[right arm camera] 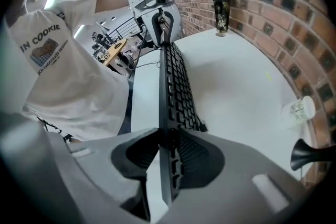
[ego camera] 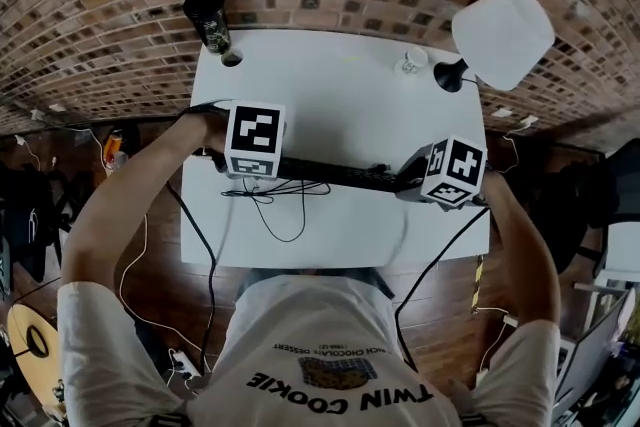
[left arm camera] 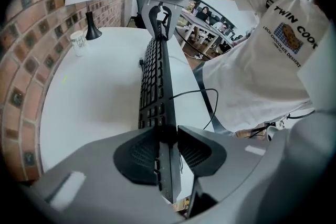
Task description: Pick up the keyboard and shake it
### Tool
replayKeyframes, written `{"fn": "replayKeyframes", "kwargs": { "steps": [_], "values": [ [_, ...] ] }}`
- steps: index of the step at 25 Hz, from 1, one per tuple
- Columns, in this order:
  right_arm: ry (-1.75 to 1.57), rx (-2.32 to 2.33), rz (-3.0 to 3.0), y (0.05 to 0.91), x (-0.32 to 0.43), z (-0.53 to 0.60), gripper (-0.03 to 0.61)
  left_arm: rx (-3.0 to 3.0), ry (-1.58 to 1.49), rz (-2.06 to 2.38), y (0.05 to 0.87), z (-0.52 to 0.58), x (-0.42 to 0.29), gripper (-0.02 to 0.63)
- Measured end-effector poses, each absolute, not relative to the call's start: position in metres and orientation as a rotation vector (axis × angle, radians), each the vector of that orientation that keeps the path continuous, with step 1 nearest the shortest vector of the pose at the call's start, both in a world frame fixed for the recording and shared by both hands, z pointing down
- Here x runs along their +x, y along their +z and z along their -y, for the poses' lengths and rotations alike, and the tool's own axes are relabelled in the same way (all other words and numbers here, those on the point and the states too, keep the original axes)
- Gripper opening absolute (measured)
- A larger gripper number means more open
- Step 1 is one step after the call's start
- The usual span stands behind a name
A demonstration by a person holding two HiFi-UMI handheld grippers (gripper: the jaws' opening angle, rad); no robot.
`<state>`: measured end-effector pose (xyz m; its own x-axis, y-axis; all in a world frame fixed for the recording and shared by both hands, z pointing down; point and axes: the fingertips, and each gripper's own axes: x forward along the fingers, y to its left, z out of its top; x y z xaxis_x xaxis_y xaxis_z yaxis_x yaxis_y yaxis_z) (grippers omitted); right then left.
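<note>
A black keyboard (ego camera: 330,175) is held up on its long edge just above the white table (ego camera: 330,85), keys facing the brick wall. My left gripper (ego camera: 268,169) is shut on its left end. In the left gripper view both pads pinch the keyboard (left arm camera: 155,71) at my left gripper (left arm camera: 169,139), and the right gripper (left arm camera: 160,13) shows at the far end. My right gripper (ego camera: 415,183) is shut on the right end. In the right gripper view the keyboard (right arm camera: 176,81) runs from my right gripper (right arm camera: 169,144) to the left gripper (right arm camera: 160,18).
A white-shaded lamp (ego camera: 500,35) stands at the table's back right, with a small white cup (ego camera: 412,62) beside it. A dark tumbler (ego camera: 210,15) stands at the back left. The keyboard's thin cable (ego camera: 285,215) loops on the table near the front edge.
</note>
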<state>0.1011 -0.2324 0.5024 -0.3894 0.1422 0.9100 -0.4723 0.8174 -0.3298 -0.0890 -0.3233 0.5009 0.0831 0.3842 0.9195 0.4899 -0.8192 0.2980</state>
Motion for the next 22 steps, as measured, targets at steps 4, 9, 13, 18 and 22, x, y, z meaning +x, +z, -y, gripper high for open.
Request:
{"fn": "replayKeyframes", "kwargs": {
  "steps": [4,9,13,18,22],
  "values": [
    [0.794,0.248,1.903,0.499,0.109,0.248,0.11,-2.232,-1.834,0.863,0.501,0.343,-0.079,0.117],
    [0.844,0.205,1.908,0.497,0.119,0.271,0.11,-2.225,-1.854,0.758,0.507,0.364,-0.067,0.118],
    [0.886,0.153,1.895,0.498,0.125,0.284,0.11,-2.208,-1.913,0.738,0.511,0.371,-0.064,0.109],
    [0.892,0.164,1.866,0.504,0.135,0.313,0.114,-2.272,-2.115,0.833,0.518,0.37,-0.067,0.107],
    [0.882,0.155,1.807,0.514,0.139,0.329,0.12,-2.263,-2.153,0.798,0.528,0.385,-0.063,0.107]
  ]
}}
